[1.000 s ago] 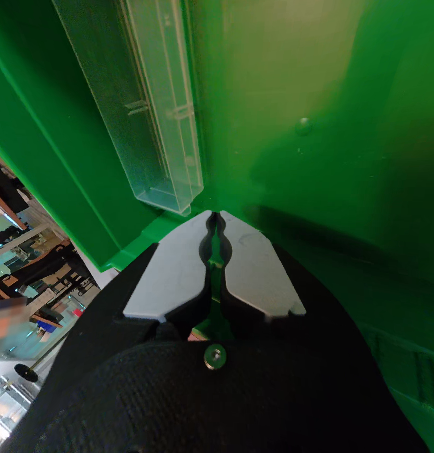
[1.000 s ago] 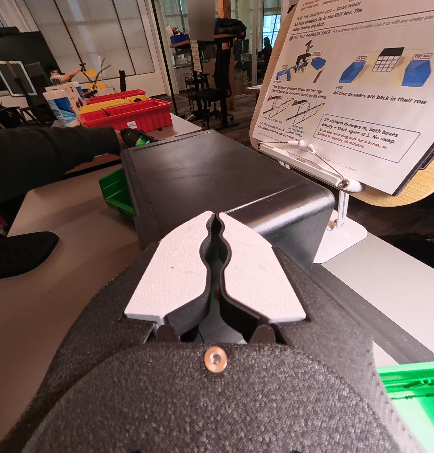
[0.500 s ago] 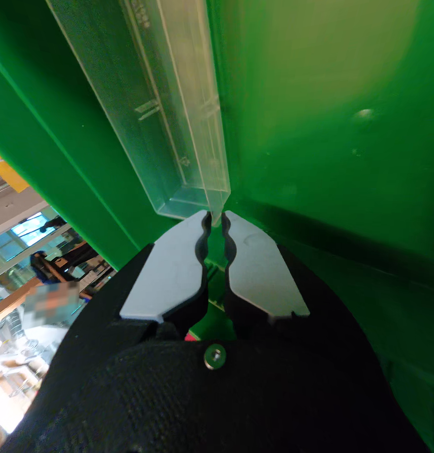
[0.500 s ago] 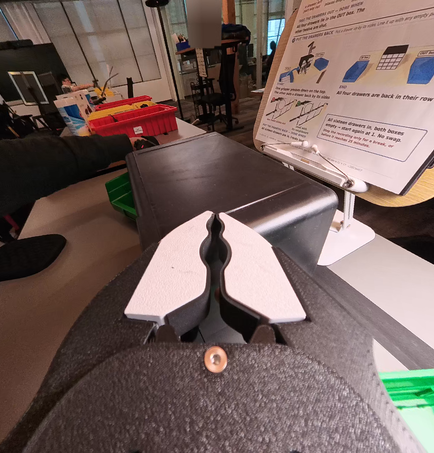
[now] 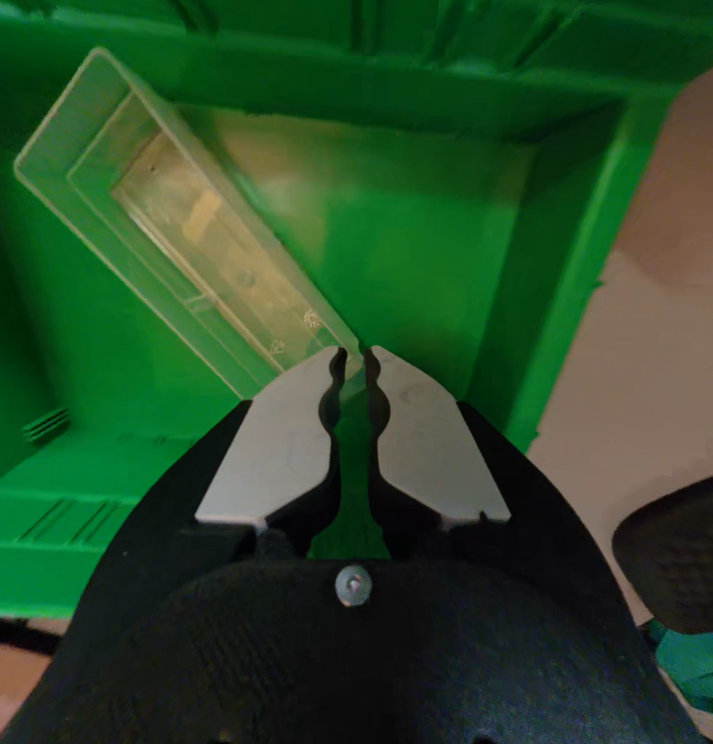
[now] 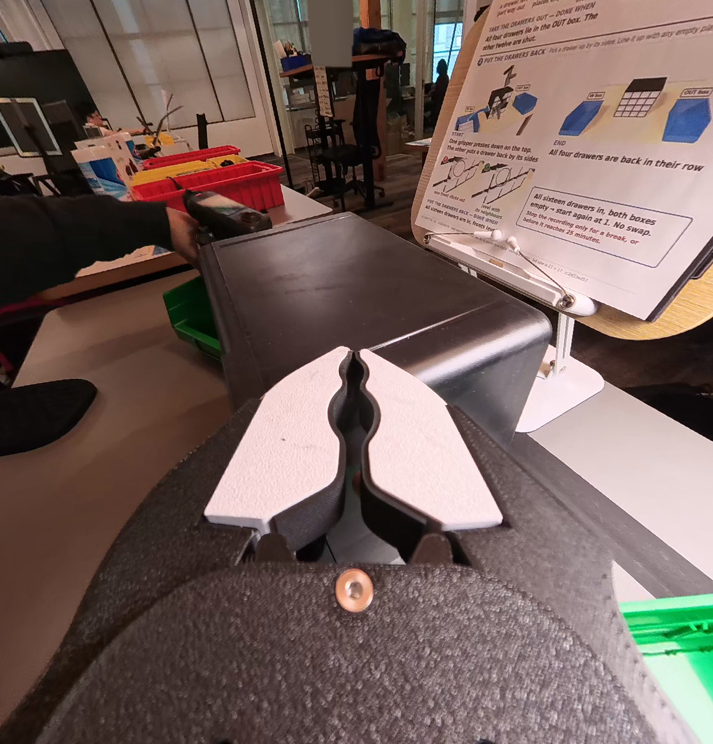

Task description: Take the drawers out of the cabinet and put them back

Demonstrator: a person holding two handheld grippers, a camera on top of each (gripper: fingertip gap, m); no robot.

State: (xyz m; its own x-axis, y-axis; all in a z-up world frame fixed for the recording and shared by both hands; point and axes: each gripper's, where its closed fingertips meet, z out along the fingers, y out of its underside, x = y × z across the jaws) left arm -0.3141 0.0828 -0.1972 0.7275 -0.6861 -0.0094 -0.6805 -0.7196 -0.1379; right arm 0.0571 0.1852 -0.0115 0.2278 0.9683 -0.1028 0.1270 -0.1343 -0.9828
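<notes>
A clear plastic drawer (image 5: 193,241) slants into the green bin (image 5: 407,249) in the left wrist view. My left gripper (image 5: 355,354) is shut on the drawer's near wall, which sits between the fingertips. My right gripper (image 6: 354,354) is shut and empty at the near end of the black cabinet's top (image 6: 338,282). In the right wrist view the left gripper's body (image 6: 226,217) shows behind the cabinet's far end, held by a hand in a dark sleeve (image 6: 65,241). The cabinet's front and its drawers are hidden.
A green bin (image 6: 189,318) stands left of the cabinet and another (image 6: 680,644) at the lower right. An instruction board on a white stand (image 6: 588,141) is right of the cabinet. Red trays (image 6: 226,181) stand on a far table. A black pad (image 6: 32,414) lies on the tabletop.
The left jaws parted slightly and took the drawer's wall between them. The left view swung to look down into the bin, and the left hand rose behind the cabinet. The right gripper barely moved.
</notes>
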